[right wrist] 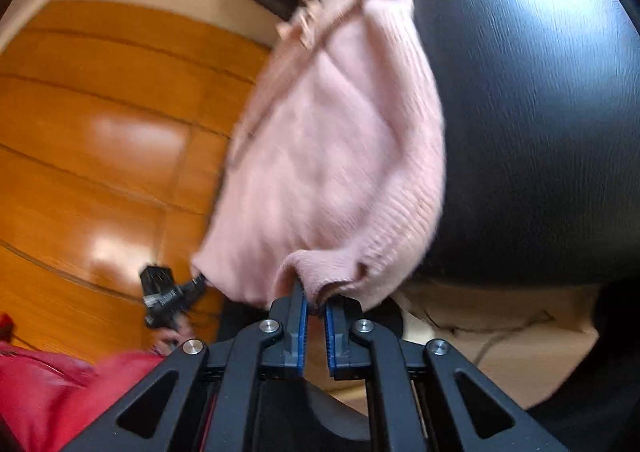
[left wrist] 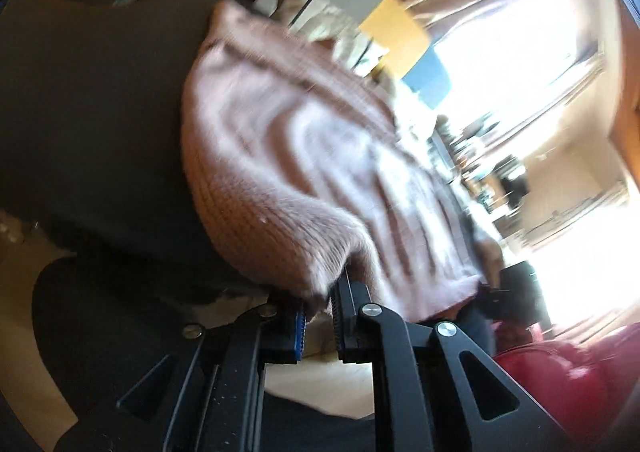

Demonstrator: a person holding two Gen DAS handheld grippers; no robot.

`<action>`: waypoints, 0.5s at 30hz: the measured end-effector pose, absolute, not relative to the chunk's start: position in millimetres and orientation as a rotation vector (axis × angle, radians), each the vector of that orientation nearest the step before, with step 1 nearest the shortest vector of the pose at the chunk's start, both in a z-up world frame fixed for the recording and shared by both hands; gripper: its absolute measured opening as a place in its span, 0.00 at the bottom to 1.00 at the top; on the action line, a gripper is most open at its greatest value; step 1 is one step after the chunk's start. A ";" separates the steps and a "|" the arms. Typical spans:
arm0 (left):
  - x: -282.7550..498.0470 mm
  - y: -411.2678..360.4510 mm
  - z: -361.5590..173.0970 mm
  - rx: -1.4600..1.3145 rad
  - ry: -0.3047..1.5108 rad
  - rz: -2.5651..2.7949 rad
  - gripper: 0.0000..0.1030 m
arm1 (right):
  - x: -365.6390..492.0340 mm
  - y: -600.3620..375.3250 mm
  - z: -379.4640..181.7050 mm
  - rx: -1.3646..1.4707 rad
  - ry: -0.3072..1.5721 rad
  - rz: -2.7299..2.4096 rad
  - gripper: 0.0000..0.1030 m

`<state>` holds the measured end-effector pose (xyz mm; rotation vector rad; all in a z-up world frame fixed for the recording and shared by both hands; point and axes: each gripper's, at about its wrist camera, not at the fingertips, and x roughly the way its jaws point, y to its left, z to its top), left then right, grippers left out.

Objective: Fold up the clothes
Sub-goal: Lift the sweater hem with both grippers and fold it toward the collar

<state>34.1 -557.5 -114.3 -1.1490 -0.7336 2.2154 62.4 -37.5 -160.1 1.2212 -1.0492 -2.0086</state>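
The left gripper (left wrist: 320, 306) was clamped on one ribbed edge of the fuzzy pink knit sweater (left wrist: 288, 156), the right gripper (right wrist: 315, 306) on another. The sweater hung lifted over the dark round table (right wrist: 540, 132) (both views motion-blurred).

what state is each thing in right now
sweater: pink knit, lifted, hanging between both claws
left claw: shut on the sweater edge
right claw: shut on the sweater edge
table: dark, sweater hanging in front of it
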 end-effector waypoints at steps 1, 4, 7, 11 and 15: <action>35.9 -556.4 -107.7 -1.120 -0.738 2.212 0.11 | 62.3 -35.2 -156.2 1.184 -1.071 -2.002 0.06; 42.2 -553.5 -94.7 -1.039 -0.754 2.196 0.11 | 61.8 -32.5 -146.0 1.094 -1.095 -1.982 0.06; 39.2 -564.3 -82.3 -0.965 -0.783 2.179 0.11 | 66.1 -30.8 -135.5 1.004 -1.095 -1.970 0.06; 47.1 -568.9 -66.6 -0.898 -0.807 2.190 0.11 | 69.9 -22.6 -129.8 0.942 -1.118 -1.967 0.06; 51.0 -581.6 -65.1 -0.874 -0.846 2.212 0.11 | 71.7 -12.8 -128.5 0.908 -1.166 -1.966 0.06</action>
